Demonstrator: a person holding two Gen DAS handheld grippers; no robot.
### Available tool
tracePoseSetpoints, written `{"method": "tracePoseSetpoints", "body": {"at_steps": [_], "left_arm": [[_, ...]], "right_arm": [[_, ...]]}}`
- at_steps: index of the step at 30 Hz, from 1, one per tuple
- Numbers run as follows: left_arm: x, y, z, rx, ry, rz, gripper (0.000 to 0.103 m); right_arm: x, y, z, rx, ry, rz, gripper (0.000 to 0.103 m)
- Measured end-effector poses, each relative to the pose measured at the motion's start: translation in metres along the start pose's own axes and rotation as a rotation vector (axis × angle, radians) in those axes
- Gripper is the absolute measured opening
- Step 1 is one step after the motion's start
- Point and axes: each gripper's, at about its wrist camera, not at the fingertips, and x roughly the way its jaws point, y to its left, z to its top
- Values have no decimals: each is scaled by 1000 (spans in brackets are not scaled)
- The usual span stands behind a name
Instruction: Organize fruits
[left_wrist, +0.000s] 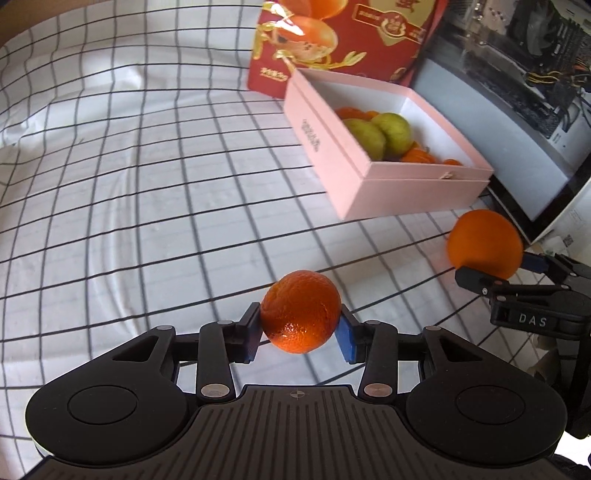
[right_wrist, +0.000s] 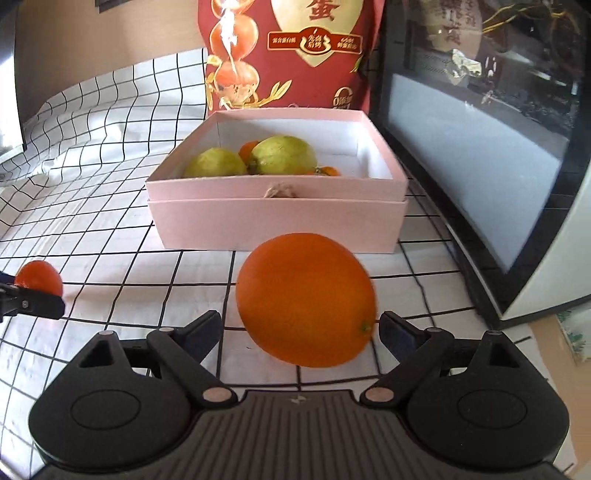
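Both grippers, left (left_wrist: 300, 325) and right (right_wrist: 301, 326), grip oranges aloft.

Bright daylight; glare on the glass panel (right_wrist: 480, 155), fisheye bending of the checked cloth (left_wrist: 147, 184), motion blur on the large orange (right_wrist: 306, 299).

Orange fruits (left_wrist: 301, 312), pink box (right_wrist: 277, 221), black-gridded white cloth (left_wrist: 147, 184), red bag (right_wrist: 284, 51).
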Motion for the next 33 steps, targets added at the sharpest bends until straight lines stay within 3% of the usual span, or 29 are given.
{"method": "tracePoseSetpoints", "body": {"at_steps": [12,18,25,29,33], "left_arm": [[2,-32,7,20,11,-27,47],[4,-38,4,32,29,-8,47],[3,-38,1,22,32,-2,47],[2,-37,1,8,34,-2,47],[1,-36,1,-3,34,0,47]], "right_arm": [[-36,-25,-2,78,-30,45,93],[-33,-37,12,131,-43,67,93],[-15,-24,24,0,-77,77,93],[0,-15,29,-13,-44,121,93],[19,-1,25,-43,9,112,91]]}}
